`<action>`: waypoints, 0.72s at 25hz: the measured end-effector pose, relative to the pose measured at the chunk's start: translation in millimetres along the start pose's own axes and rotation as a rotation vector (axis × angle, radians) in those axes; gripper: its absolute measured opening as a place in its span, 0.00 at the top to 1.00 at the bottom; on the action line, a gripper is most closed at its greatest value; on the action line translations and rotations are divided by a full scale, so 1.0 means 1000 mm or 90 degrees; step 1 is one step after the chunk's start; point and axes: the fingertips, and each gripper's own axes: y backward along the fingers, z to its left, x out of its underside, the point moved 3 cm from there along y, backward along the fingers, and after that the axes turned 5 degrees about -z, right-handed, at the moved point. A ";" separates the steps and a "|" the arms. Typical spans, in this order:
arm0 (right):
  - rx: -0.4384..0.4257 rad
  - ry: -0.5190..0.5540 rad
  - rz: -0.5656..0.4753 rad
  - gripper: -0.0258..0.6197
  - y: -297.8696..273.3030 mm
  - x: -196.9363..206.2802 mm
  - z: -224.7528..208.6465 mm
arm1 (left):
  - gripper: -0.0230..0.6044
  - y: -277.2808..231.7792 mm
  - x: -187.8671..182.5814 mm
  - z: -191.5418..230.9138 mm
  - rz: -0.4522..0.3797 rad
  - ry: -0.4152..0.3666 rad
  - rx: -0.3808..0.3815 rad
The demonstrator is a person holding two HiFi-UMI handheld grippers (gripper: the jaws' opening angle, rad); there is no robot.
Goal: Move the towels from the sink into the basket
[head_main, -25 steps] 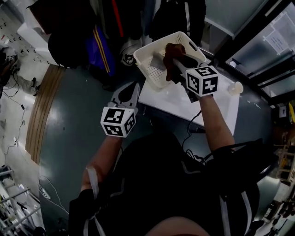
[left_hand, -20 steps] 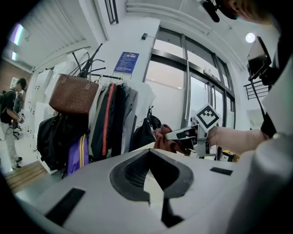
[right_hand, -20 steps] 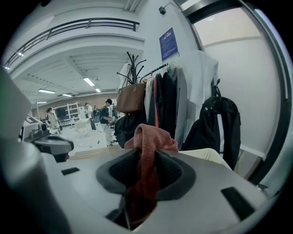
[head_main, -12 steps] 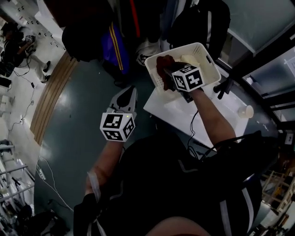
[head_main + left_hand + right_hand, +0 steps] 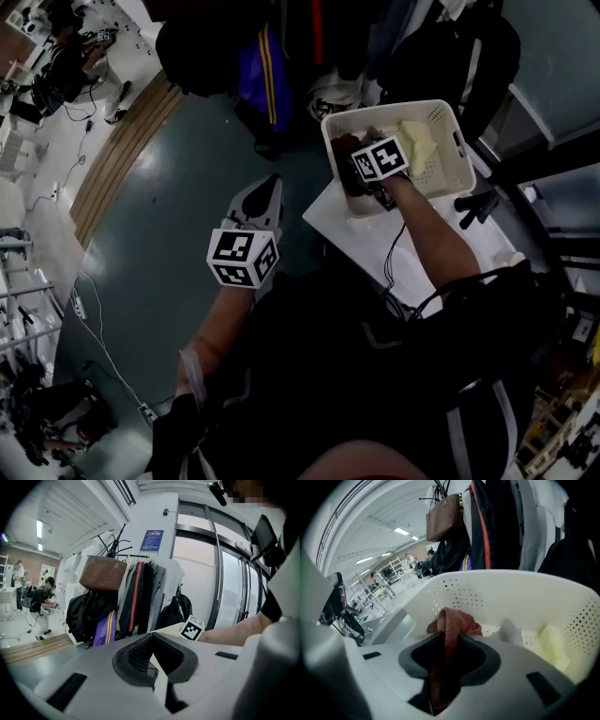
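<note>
In the head view, a white perforated basket [image 5: 459, 173] stands on a white tabletop [image 5: 361, 239]. My right gripper [image 5: 358, 171] reaches down into its left half and is shut on a red-brown towel [image 5: 343, 150]. In the right gripper view that towel [image 5: 452, 620] bunches up between the jaws, close to the basket's wall [image 5: 487, 590]. A pale yellow towel [image 5: 419, 141] lies on the basket's floor, and it also shows in the right gripper view as the yellow towel [image 5: 551, 641]. My left gripper [image 5: 270, 187] hangs over the floor left of the table, shut and empty [image 5: 152, 654]. No sink is in view.
A clothes rack with coats, a brown handbag [image 5: 102, 573] and dark backpacks [image 5: 86, 616] stands just beyond the basket. A strip of wooden flooring [image 5: 117, 164] lies at the left. People [image 5: 44, 604] are working far off at the left. A dark metal frame [image 5: 548, 155] runs along the right.
My right gripper has carried the red-brown towel from above the basket's rim down into the basket. The left gripper has stayed about where it was. The view has swung.
</note>
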 end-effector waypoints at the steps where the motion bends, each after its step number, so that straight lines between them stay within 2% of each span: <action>1: -0.013 -0.005 0.016 0.77 -0.006 0.005 -0.001 | 0.96 0.000 0.002 0.001 0.002 0.001 -0.006; 8: -0.047 0.003 0.103 0.76 -0.037 0.029 -0.006 | 0.96 0.009 0.007 0.009 0.010 0.003 -0.046; 15: -0.038 0.006 0.116 0.76 -0.044 0.034 -0.006 | 0.96 0.025 0.009 0.013 0.007 0.015 -0.063; 18: -0.030 0.015 0.116 0.71 -0.042 0.033 -0.005 | 0.96 0.029 0.009 0.015 0.005 0.014 -0.065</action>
